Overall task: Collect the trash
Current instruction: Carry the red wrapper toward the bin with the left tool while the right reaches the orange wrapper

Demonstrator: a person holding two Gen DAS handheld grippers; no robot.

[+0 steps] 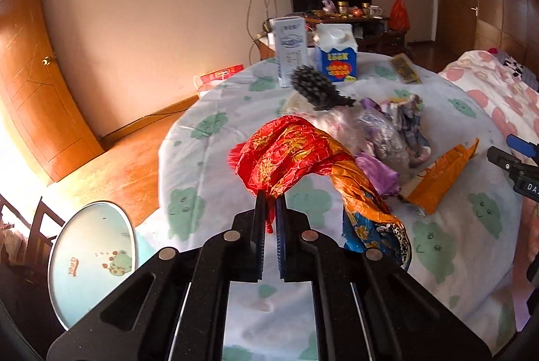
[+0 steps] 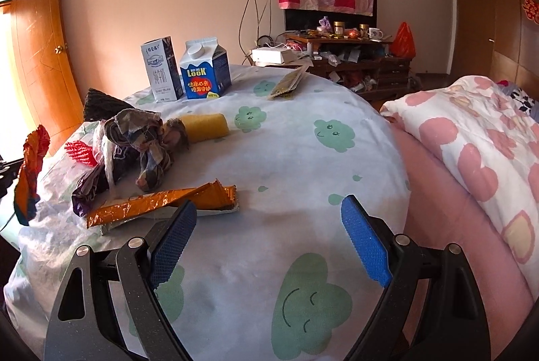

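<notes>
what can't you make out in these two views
- Left wrist view: the right claw is cut off by the frame edge, so its opening is hidden.
- Left wrist view: the red foil wrapper in the left claw covers the bedsheet beneath.
- Right wrist view: small print on the milk cartons is unreadable.

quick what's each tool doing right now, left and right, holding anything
Left tool: closed on the red and orange foil wrapper, lifted off the bed.
Right tool: open, holding nothing.
</notes>
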